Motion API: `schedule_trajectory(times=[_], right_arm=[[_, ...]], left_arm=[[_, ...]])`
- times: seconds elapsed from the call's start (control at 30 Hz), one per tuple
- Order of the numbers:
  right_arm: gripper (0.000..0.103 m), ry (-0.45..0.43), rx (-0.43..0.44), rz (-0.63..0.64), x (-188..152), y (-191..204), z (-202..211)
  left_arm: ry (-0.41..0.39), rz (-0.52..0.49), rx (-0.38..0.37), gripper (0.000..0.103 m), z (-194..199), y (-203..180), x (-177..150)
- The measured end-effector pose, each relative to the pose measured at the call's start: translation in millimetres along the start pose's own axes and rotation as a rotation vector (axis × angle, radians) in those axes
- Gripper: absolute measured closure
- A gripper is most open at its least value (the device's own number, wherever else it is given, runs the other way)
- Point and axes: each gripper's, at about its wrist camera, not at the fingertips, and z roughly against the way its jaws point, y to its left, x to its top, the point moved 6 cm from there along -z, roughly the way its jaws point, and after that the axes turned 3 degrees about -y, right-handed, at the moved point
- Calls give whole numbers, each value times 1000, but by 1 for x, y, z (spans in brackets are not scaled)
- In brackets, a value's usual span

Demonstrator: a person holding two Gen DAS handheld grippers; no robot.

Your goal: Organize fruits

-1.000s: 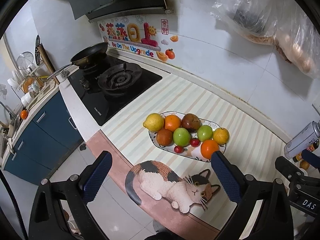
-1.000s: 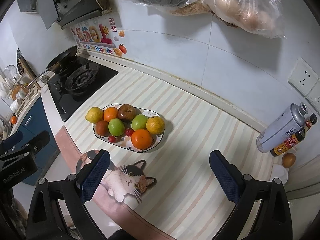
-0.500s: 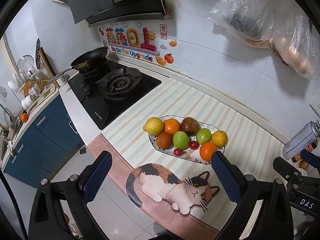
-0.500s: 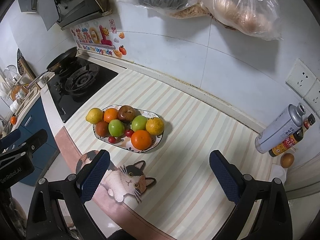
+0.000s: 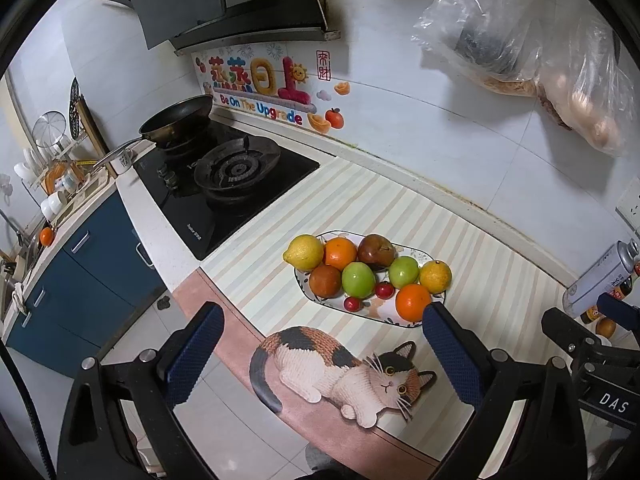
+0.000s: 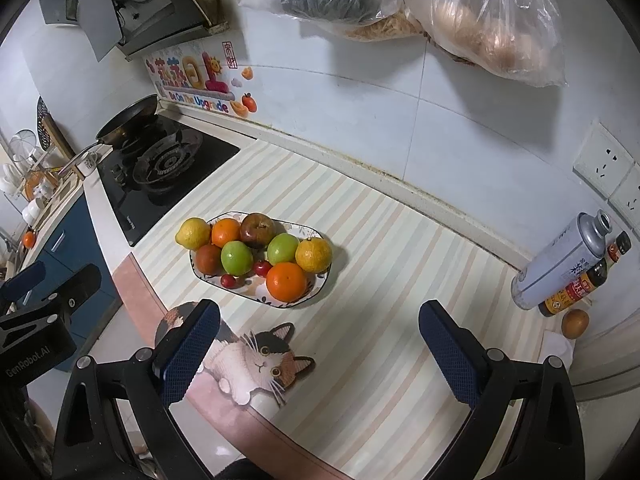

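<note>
Fruits: all on the oval plate (image 6: 320, 280), which sits mid-counter nearer the front edge and well right of the hob (image 5: 224, 184). A lemon (image 6: 193, 233), two oranges (image 6: 225, 233) (image 6: 286, 282), a dark apple (image 6: 258, 229), two green fruits (image 6: 237, 257) (image 6: 282, 248), a brown fruit (image 6: 209, 259), a yellow citrus (image 6: 313, 255) and two cherries (image 6: 262, 267) (image 6: 228, 280).
Plate's long axis: along the counter, hob side to bottle side.
Stray fruit: one small orange-brown round thing (image 6: 575, 323) by the bottles (image 6: 560, 264) at the counter's right end; what it is, I cannot tell.
Left gripper (image 5: 320, 354): wide apart, holding nothing, raised over the front edge; the plate lies straight ahead between its fingers.
Right gripper (image 6: 316, 352): wide apart, holding nothing; the plate lies ahead and to its left.
Nearer one: the left lines up better with the plate; the right is closer to the bottle end.
Stage: fits fruit gathered on the plate, or a plate yet to be sorted.
</note>
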Motion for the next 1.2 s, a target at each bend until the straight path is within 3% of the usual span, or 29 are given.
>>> schedule_trajectory(times=[1.2], right_arm=[[1,6,13,20,4,4,-2]], left_arm=[[7,11,-4,1,2,0,-6]])
